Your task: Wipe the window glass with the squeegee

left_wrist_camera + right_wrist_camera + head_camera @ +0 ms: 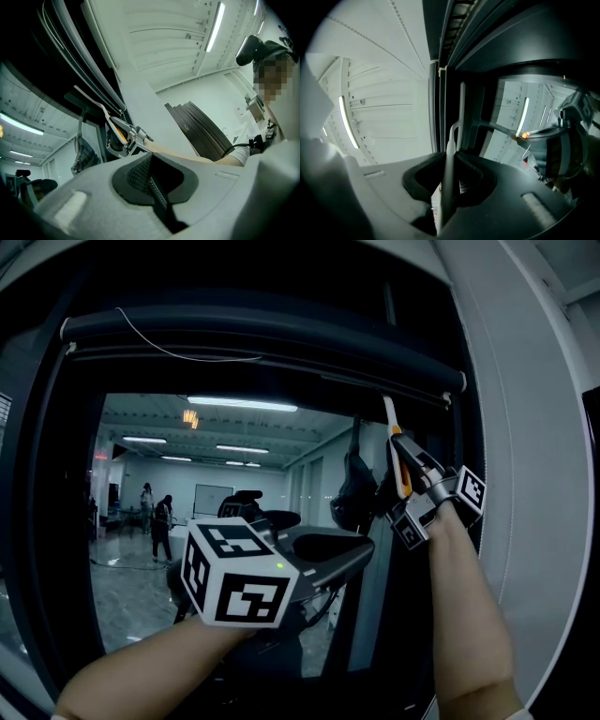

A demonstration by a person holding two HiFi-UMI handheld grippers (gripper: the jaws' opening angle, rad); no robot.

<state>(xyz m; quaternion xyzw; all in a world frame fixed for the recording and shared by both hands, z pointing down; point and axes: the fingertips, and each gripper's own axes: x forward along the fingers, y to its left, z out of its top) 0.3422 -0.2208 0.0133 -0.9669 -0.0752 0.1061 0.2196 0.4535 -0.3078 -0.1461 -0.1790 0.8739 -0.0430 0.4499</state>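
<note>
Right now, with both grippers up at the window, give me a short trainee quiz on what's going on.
1. What stands between the jaws of the right gripper?
A) the squeegee handle
B) a cloth
C) nothing
2. True or false: the left gripper also clamps the squeegee.
3. Fill in: the squeegee is held near the ___ edge of the window glass, just under the rolled-up blind.

Key
1. A: the jaws are shut on the handle.
2. False: the left gripper's jaws are together on nothing, lower down and apart from the squeegee.
3. top
</note>
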